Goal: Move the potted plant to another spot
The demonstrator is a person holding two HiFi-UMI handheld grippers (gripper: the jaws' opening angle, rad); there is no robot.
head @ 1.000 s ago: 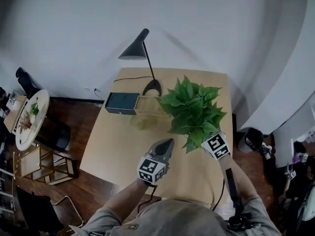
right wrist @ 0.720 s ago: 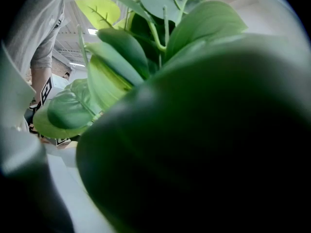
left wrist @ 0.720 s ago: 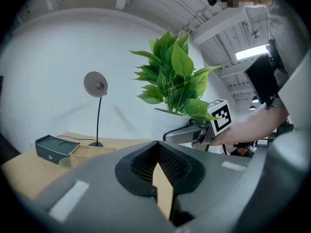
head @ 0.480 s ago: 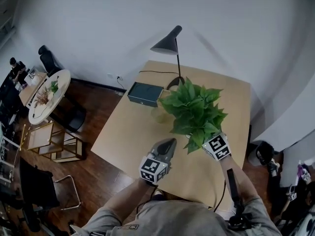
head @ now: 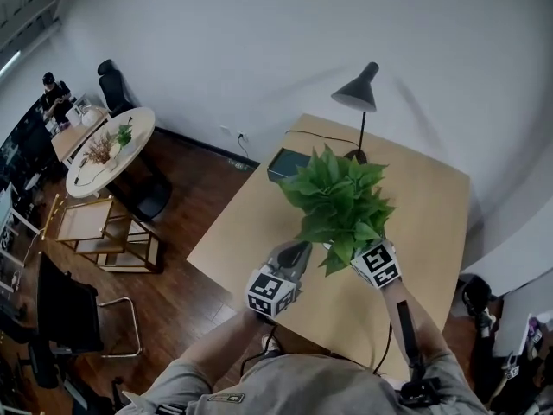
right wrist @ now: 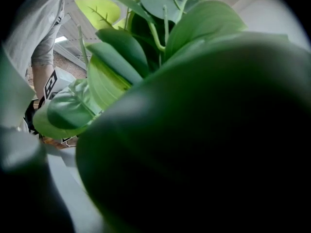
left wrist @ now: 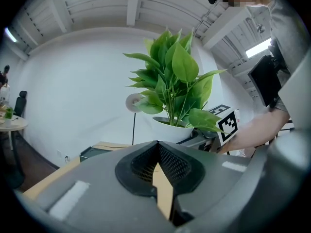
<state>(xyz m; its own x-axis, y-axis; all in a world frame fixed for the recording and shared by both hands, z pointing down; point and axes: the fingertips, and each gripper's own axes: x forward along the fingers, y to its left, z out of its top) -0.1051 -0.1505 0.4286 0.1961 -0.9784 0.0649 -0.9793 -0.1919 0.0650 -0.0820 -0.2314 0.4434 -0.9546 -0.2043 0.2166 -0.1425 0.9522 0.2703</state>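
Note:
A leafy green potted plant (head: 337, 201) in a white pot (left wrist: 170, 130) hangs above the tan table (head: 251, 232). My right gripper (head: 361, 251) is shut on the pot's near right side, its fingertips hidden under the leaves. In the right gripper view, blurred leaves (right wrist: 146, 72) fill the picture and hide the jaws. My left gripper (head: 296, 249) hovers just left of the plant, shut and empty. The left gripper (left wrist: 156, 152) points at the pot, with the right gripper's marker cube (left wrist: 226, 123) beside it.
A black desk lamp (head: 359, 89) and a dark box (head: 287, 162) stand at the table's far side, behind the plant. On the floor to the left are a round white table (head: 108, 150), a gold shelf cart (head: 95, 227) and a chair (head: 60, 318).
The plant, with the right gripper on it, has shifted left across the table, from right of the lamp base to in front of it. The head view has swung left.

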